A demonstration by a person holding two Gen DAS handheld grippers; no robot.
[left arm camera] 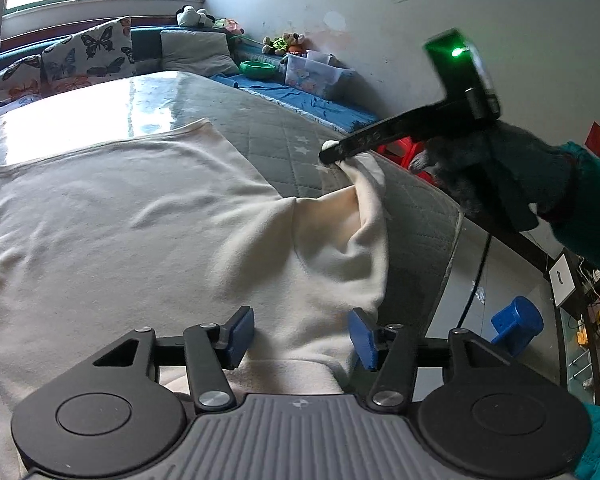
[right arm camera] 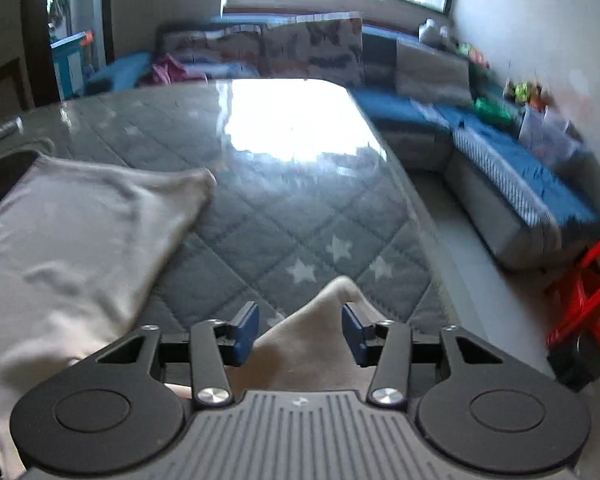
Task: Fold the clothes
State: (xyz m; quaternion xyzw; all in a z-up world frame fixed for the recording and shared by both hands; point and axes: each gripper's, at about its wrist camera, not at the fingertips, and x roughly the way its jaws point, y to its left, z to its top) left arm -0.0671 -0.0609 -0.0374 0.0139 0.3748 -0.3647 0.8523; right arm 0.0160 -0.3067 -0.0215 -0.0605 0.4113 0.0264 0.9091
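A cream garment (left arm camera: pixel 140 232) lies spread flat on a grey quilted table cover (left arm camera: pixel 276 136). My left gripper (left arm camera: pixel 302 338) is open, its blue pads either side of the garment's near edge. My right gripper shows in the left wrist view (left arm camera: pixel 332 156) at the garment's sleeve (left arm camera: pixel 364 200), which is lifted toward its tips. In the right wrist view the right gripper (right arm camera: pixel 300 330) is open with the cream sleeve end (right arm camera: pixel 320 320) lying between its blue pads. The garment's body (right arm camera: pixel 72 232) lies to its left.
A blue sofa (right arm camera: pixel 520 184) with butterfly cushions (left arm camera: pixel 96 48), toys and a clear box (left arm camera: pixel 316 72) runs along the wall. A red plastic stool (right arm camera: pixel 588 292) stands right of the table. The table edge (left arm camera: pixel 456 216) drops off right of the sleeve.
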